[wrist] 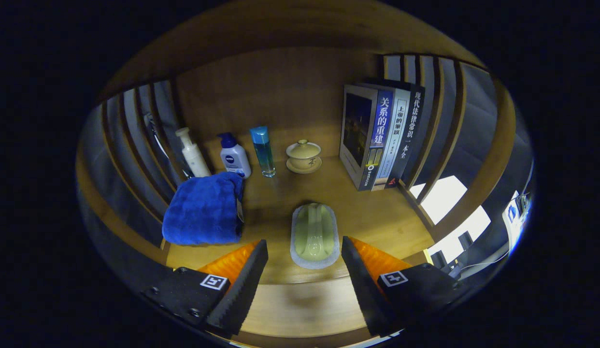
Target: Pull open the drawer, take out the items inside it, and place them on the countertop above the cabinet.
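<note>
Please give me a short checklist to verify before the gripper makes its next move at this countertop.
1. Gripper open: ok, fingers apart, holding nothing.
2. Green dish set down: ok, it lies on the countertop just ahead of the fingers.
3. Dish free of fingers: ok, apart from both.
4. Blue towel on countertop: ok.
5. Drawer emptied: cannot tell.

The blue towel [203,210] hides the bases of the pump bottle [193,153] and lotion bottle [234,157].
</note>
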A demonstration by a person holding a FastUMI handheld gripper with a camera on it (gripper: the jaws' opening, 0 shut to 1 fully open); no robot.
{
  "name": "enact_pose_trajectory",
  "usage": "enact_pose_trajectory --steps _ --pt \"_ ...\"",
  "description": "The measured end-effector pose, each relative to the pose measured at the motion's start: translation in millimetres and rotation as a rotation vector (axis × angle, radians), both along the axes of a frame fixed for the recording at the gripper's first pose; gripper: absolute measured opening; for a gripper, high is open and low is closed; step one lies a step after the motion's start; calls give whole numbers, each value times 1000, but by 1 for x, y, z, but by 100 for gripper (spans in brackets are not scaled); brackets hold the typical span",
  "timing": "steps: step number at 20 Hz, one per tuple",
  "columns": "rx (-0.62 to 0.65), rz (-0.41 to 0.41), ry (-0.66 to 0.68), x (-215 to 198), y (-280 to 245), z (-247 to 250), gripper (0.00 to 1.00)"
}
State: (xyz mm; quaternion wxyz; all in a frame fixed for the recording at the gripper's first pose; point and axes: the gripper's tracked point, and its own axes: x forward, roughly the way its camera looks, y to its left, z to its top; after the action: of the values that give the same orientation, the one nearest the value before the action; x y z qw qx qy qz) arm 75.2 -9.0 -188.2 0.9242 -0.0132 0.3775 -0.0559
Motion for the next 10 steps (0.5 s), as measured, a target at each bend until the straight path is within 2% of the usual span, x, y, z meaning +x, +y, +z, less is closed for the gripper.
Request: enact_pose_trajectory --steps 10 --pt "-18 76 -219 -96 -1 22 99"
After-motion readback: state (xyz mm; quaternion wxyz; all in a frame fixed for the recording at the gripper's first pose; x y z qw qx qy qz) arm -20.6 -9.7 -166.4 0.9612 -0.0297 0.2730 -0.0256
